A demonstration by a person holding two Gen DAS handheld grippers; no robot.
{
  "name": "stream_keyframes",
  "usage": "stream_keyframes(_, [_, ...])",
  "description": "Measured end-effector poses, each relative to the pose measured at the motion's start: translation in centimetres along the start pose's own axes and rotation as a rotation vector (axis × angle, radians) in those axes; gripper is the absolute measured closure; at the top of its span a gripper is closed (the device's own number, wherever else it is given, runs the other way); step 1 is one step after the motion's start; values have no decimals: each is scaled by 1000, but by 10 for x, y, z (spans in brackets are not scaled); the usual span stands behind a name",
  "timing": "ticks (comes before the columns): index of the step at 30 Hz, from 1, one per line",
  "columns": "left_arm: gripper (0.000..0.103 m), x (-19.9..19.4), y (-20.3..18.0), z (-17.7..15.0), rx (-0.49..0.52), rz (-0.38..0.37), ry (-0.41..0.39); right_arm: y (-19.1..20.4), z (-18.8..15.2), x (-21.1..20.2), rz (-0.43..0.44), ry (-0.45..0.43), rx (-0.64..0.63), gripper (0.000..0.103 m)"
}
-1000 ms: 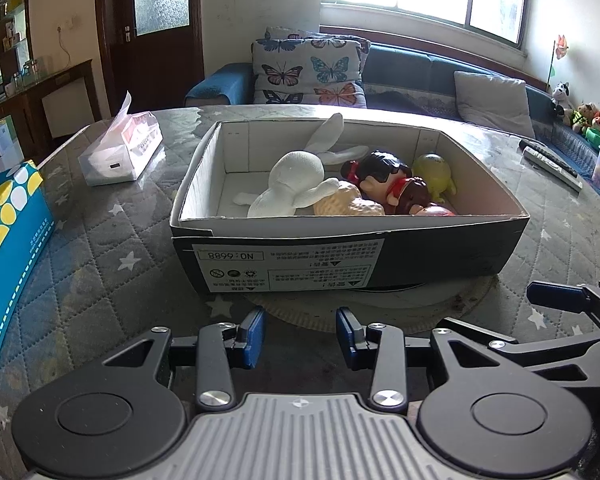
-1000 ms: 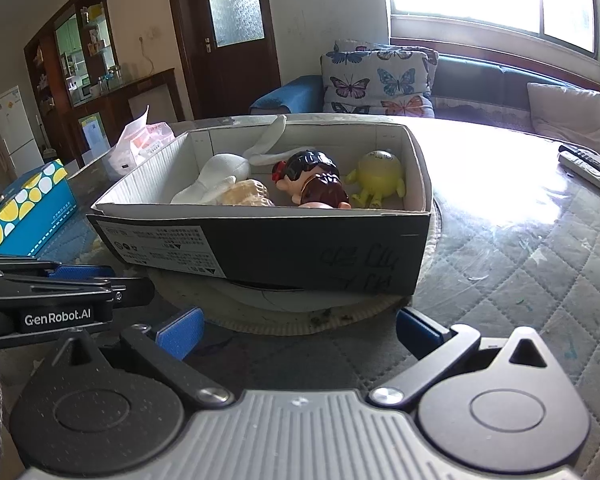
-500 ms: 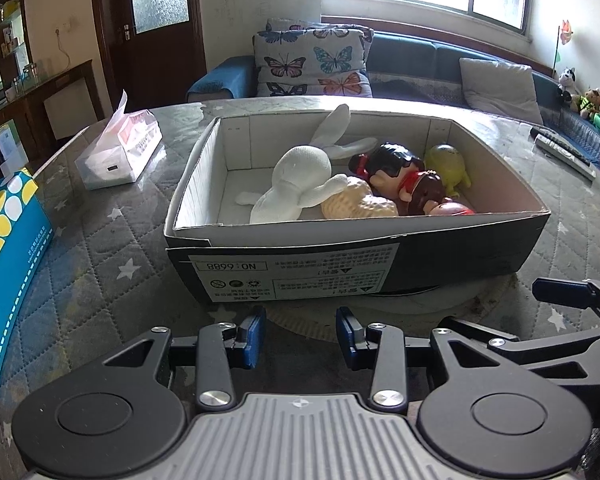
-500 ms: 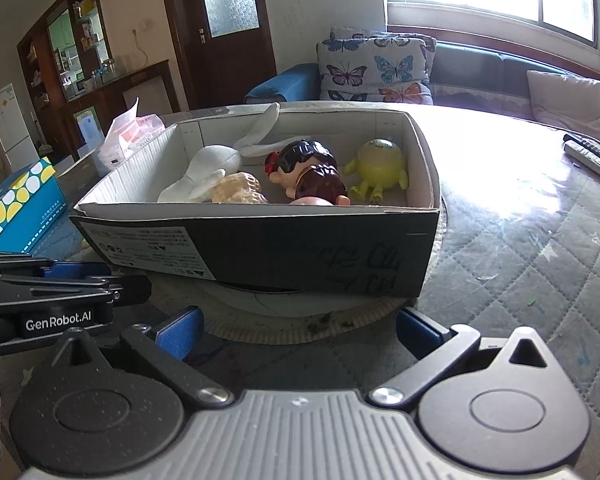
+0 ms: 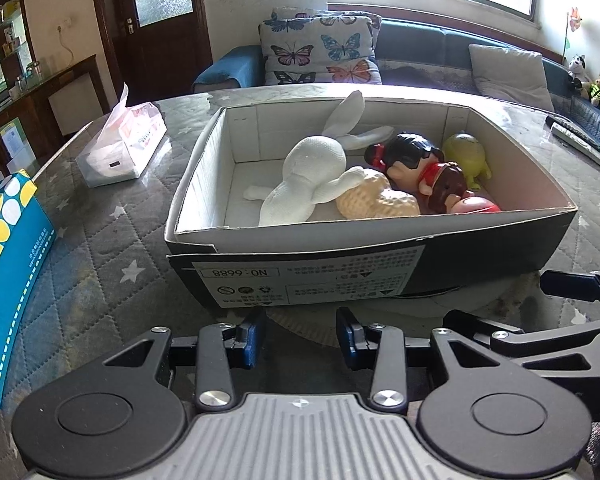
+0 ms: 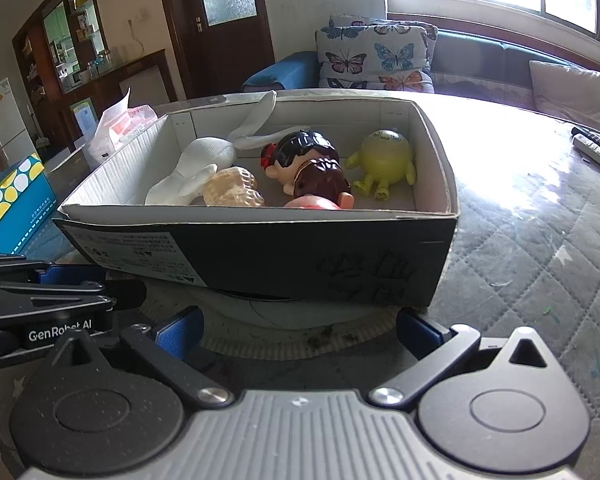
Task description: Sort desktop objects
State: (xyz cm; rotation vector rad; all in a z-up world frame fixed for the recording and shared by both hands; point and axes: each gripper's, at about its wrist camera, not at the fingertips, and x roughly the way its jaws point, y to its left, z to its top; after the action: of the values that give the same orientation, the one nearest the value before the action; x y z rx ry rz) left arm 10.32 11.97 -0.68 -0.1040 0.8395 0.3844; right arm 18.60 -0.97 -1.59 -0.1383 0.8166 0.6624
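A black shoebox [image 5: 480, 264] with a white inside stands on the quilted table. In it lie a white rabbit plush [image 5: 312, 172], a beige knobbly toy [image 5: 372, 200], a dark-haired doll in red [image 5: 416, 160] and a yellow-green round figure [image 5: 466, 156]. My left gripper [image 5: 299, 338] hovers just before the box's near wall, jaws a little apart and empty. My right gripper [image 6: 298, 330] is spread wide and empty in front of the box [image 6: 340, 256], near its right corner. The right wrist view shows the doll [image 6: 308, 160] and yellow-green figure [image 6: 384, 160] too.
A round pale mat [image 6: 280, 324] lies under the box. A tissue pack [image 5: 120, 148] and a blue dotted carton [image 5: 8, 248] sit to the left. Remote controls [image 5: 576, 140] rest at the far right. A sofa stands beyond the table.
Both wrist views have risen slightly and look more down into the box. The toys have not moved. Neither gripper's opening has changed.
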Motion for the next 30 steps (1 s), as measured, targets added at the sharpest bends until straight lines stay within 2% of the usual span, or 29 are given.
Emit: stream_keyframes(30, [62, 17, 2, 9, 6, 74, 58, 1, 9, 18, -19, 44, 2, 0])
